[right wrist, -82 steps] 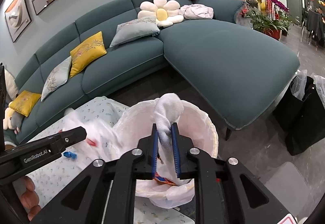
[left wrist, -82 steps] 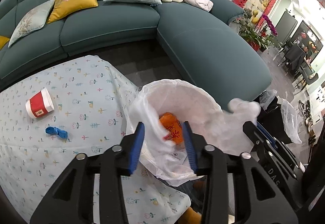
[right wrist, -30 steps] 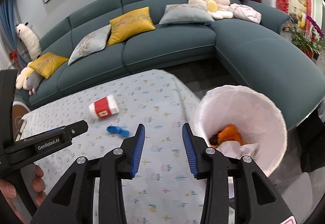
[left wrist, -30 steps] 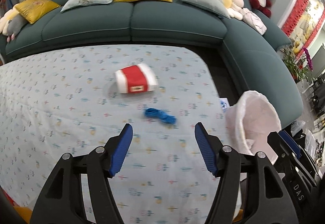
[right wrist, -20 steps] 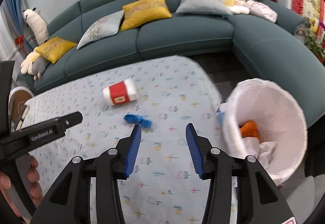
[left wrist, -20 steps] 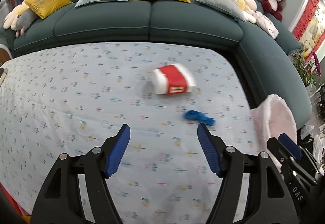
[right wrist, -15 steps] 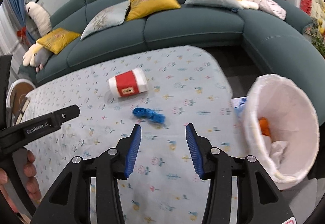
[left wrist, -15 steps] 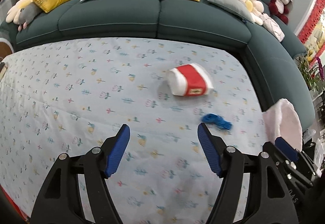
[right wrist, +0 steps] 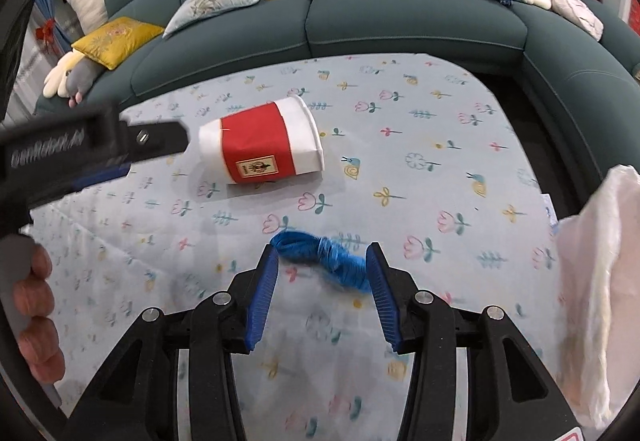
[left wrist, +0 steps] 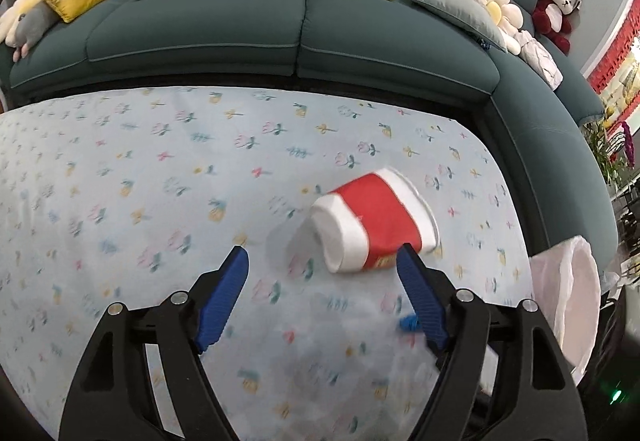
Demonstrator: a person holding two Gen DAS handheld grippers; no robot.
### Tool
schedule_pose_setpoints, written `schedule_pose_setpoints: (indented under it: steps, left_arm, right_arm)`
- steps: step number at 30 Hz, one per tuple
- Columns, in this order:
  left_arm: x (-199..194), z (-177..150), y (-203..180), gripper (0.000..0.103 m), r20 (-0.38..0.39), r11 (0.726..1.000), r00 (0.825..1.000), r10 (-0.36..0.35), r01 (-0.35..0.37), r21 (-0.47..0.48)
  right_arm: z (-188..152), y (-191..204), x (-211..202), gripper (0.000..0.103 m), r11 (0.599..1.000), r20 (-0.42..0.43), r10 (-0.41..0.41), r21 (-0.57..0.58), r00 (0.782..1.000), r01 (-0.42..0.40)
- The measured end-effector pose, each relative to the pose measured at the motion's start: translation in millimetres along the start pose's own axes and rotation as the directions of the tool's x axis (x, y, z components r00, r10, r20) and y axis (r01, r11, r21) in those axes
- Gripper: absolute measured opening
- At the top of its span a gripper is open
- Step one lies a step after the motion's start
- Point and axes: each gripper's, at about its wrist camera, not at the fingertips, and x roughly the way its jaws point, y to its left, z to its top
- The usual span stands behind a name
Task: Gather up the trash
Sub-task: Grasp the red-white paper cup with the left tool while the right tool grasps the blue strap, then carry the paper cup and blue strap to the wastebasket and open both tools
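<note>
The desk (left wrist: 120,169) is covered with a pale blue cloth printed with small flowers, and two pieces of trash lie on it: a red and white paper cup (left wrist: 372,221) on its side and a crumpled blue scrap (right wrist: 320,255).

In the left wrist view the left gripper (left wrist: 320,261) hangs over the cloth with its jaws opening and already wide apart, nothing between them. The cup lies just beyond the right jaw, whose tip overlaps the cup's lower edge; whether they touch cannot be told. The blue scrap shows here only as a small patch (left wrist: 408,323) peeking out beside that same jaw. At the right edge stands the trash bin with its white liner (left wrist: 576,293), seen side-on.

The right wrist view gives what the left one hides. The right gripper (right wrist: 322,255) has its jaws spread part-way, and the whole blue scrap lies between the tips, close to the right pad, not pinched. The cup's label (right wrist: 256,166) and its open rim are plain here, farther up the cloth. The left gripper's black body (right wrist: 92,141) reaches in from the left, with the fingers (right wrist: 34,301) of the person's hand below it. The bin liner (right wrist: 596,281) fills the right edge, its inside out of sight.

A teal sofa (left wrist: 280,25) with yellow and grey cushions curves behind the desk in both views.
</note>
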Motion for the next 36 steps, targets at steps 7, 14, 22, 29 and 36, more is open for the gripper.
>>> schedule_pose_setpoints:
  steps: [7, 14, 22, 29, 36]
  left_arm:
    - [31.1, 6.1, -6.7, 0.036, -0.045, 1.0, 0.999, -0.031, 0.031, 0.006]
    - [22.7, -2.6, -7.1, 0.023, -0.016, 0.999, 0.999, -0.038, 0.038, 0.01]
    - [0.0, -14.9, -10.6, 0.013, -0.019, 0.999, 1.0, -0.024, 0.024, 0.027]
    - [-36.4, -26.5, -20.5, 0.011, 0.004, 0.999, 1.0, -0.024, 0.023, 0.028]
    - [-82.7, -38.4, -51.8, 0.01, 0.045, 0.997, 0.998, -0.05, 0.047, 0.056]
  right_arm:
    - [6.6, -6.3, 17.9, 0.045, 0.999, -0.003, 0.033, -0.009, 0.999, -0.033]
    - [-8.6, -3.5, 15.2, 0.026, 0.998, -0.016, 0.057, -0.028, 0.998, -0.058]
    - [-23.5, -3.9, -7.1, 0.013, 0.998, -0.028, 0.067, 0.002, 0.997, -0.067]
    - [-23.3, -12.4, -60.5, 0.013, 0.998, 0.041, 0.058, 0.028, 0.997, -0.06]
    - [-25.2, -31.3, -123.3, 0.013, 0.998, 0.127, 0.027, 0.051, 0.992, -0.034]
